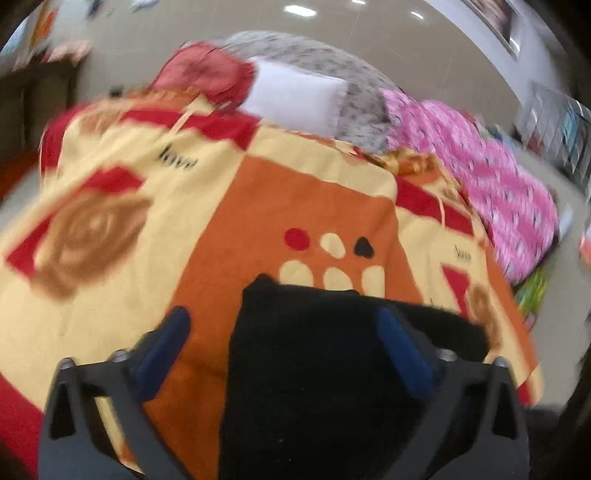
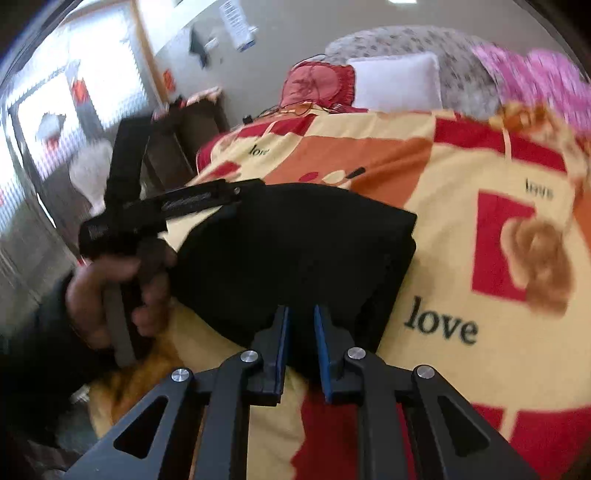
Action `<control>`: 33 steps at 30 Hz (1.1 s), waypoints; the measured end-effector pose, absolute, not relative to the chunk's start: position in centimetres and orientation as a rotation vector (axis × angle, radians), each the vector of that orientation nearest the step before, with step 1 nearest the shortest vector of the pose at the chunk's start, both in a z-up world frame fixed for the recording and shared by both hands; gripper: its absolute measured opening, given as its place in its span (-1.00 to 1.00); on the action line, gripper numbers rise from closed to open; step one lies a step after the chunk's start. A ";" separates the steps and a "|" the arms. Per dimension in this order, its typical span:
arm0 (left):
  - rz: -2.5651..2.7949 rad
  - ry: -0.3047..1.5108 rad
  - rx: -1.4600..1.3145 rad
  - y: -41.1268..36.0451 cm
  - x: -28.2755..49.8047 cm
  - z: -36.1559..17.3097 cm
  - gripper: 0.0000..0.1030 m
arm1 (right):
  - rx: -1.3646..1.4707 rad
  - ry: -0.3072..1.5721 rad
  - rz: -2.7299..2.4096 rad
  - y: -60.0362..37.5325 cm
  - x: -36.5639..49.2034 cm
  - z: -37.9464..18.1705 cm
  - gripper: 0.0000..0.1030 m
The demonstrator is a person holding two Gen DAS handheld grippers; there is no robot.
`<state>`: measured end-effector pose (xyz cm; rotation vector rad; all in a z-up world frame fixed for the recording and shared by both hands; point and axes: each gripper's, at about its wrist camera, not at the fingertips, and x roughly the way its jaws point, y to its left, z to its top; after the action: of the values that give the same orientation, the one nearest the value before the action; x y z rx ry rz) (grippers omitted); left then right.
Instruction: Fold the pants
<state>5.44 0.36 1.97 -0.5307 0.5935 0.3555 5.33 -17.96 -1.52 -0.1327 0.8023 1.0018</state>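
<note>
1 folded black pants (image 2: 295, 258), 1 bedspread (image 2: 461, 258), 3 pillows, 1 pink blanket (image 1: 498, 177), 2 grippers.

On the yellow, orange and red patterned bedspread (image 2: 461, 258) in front of you, the word "love" is printed in black several times: large near your right-hand view's centre, smaller farther up the bed. Your left-hand view shows it too, blurred. The white paper on the wall (image 2: 236, 22) is unreadable.
</note>
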 end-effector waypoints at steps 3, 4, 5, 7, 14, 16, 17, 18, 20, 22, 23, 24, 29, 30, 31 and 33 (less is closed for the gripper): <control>0.310 0.630 -0.662 2.1 5.4 1.0 1.00 | -0.140 0.773 1.002 -18.2 5.0 -1.7 -0.70; 0.306 0.633 -0.651 2.1 5.4 1.0 1.00 | -0.137 0.769 1.001 -18.3 4.9 -1.7 -0.70; 0.304 0.645 -0.637 2.0 5.6 1.0 1.00 | -0.134 0.767 1.002 -18.3 4.9 -1.7 -0.70; 0.288 0.646 -0.632 1.9 5.6 1.0 1.00 | -0.125 0.768 1.005 -18.4 5.1 -1.7 -0.70; 0.252 0.629 -0.650 1.6 5.3 0.8 1.00 | -0.150 0.739 0.991 -18.1 4.5 -1.4 -0.70; 0.231 0.597 -0.688 2.1 4.8 0.7 1.00 | -0.150 0.737 0.989 -18.1 4.5 -1.4 -0.70; 0.220 0.583 -0.703 2.2 4.6 0.6 1.00 | -0.151 0.735 0.988 -18.1 4.5 -1.4 -0.70; 0.208 0.571 -0.720 2.4 4.3 0.6 1.00 | -0.153 0.732 0.988 -18.1 4.4 -1.4 -0.70; 0.203 0.561 -0.728 2.5 3.5 0.9 1.00 | -0.155 0.727 0.986 -18.1 4.3 -1.3 -0.70; 0.193 0.525 -0.671 1.7 2.4 1.8 1.00 | -0.153 0.722 0.986 -18.2 4.2 -1.4 -0.70; 0.185 0.509 -0.621 1.0 1.8 2.4 1.00 | -0.147 0.721 0.988 -18.3 4.2 -1.4 -0.70; 0.175 0.504 -0.577 0.3 1.5 2.8 1.00 | -0.144 0.722 0.989 -18.3 4.2 -1.4 -0.70; 0.123 0.514 -0.374 -3.9 0.7 4.2 1.00 | -0.129 0.722 1.000 -18.6 4.3 -1.4 -0.69; 0.117 0.524 -0.341 -4.6 0.9 4.2 1.00 | -0.126 0.722 1.001 -18.6 4.3 -1.4 -0.69; 0.094 0.547 -0.327 -5.1 1.3 3.9 1.00 | -0.125 0.722 1.001 -18.6 4.4 -1.4 -0.69; 0.081 0.581 -0.331 -5.3 1.9 3.0 1.00 | -0.119 0.723 1.003 -18.8 4.4 -1.4 -0.69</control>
<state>1.91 -5.33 2.96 -0.3306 0.5815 0.0809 4.38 -18.77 -1.43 -0.1187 0.7230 1.0031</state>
